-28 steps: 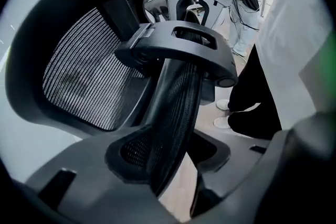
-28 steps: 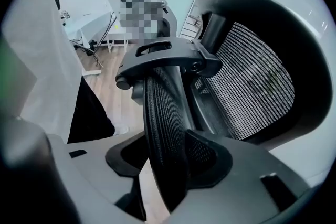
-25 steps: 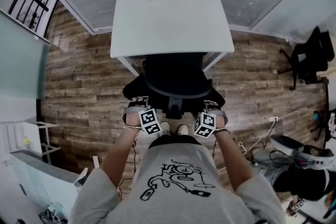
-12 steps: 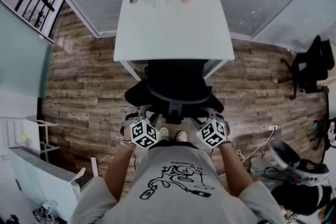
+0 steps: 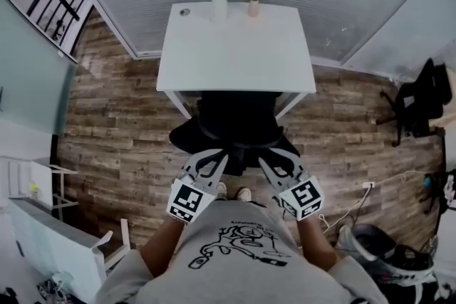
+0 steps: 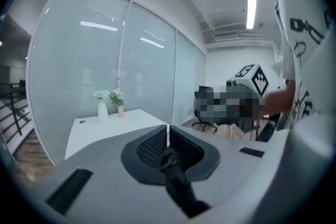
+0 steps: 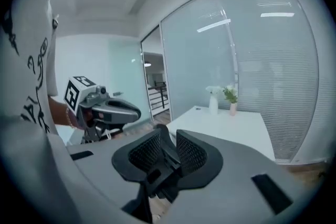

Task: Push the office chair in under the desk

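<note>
And up they come! A moment ago you had both tools down low at the back of the office chair point(image 5: 239, 121), jaws spread wide; now both are lifted clear of it and rolled over, with their marker cubes tipped towards you.

The left tool point(image 5: 218, 156) has just been closing. Its own view shows the jaws pressed together with only a hairline between them, and nothing caught there. The right tool point(image 5: 266, 161) has been closing too, but it sits partly spread, a clear gap between the pads and nothing in it. Neither one is touching the chair.

And the chair? It sits right where it did a second ago. The seat is tucked beneath the white worktop point(image 5: 235, 46) and the backrest is up against the near edge, centred between the legs. Up at the far edge, the white vase point(image 5: 219, 2) and the small pink pot point(image 5: 254, 6) stand upright and undisturbed.

From here the push looks done. You've let go and you're backing off, and the chair seems to hold its place on the wooden floor point(image 5: 114, 124). If anything is left, it's only a check that the backrest sits square to the edge.
</note>
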Motion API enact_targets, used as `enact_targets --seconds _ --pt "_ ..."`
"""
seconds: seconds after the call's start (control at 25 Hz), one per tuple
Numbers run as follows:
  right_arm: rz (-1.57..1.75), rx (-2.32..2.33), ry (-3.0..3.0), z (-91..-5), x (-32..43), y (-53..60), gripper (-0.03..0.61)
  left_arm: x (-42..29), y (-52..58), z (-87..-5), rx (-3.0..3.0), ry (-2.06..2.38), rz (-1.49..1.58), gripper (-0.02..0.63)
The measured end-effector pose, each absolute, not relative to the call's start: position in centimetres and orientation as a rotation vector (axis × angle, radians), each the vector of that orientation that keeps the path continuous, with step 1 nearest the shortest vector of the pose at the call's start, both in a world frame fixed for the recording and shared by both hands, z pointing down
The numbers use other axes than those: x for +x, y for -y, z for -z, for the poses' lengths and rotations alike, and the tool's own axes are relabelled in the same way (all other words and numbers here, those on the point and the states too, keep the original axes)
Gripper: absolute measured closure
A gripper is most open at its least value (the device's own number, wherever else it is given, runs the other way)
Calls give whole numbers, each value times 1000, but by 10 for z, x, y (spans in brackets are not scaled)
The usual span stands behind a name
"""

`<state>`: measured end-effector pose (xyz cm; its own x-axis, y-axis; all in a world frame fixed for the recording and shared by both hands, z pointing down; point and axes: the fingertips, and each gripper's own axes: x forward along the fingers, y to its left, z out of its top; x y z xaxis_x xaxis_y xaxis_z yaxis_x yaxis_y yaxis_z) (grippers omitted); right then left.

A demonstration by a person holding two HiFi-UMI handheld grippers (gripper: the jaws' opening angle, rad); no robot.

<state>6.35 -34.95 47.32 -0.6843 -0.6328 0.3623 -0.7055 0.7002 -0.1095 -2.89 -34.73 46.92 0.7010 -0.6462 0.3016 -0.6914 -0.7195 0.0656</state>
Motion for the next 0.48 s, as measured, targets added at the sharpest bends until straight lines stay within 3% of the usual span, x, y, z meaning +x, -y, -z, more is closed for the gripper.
enact_targets --seconds 0.28,0.48 --pt "-367 1055 2804 -409 47 339 476 -7 334 -423 2696 1027 -172 611" --pt "-381 1080 2887 -379 46 330 520 -4 334 -400 2634 1017 -13 611"
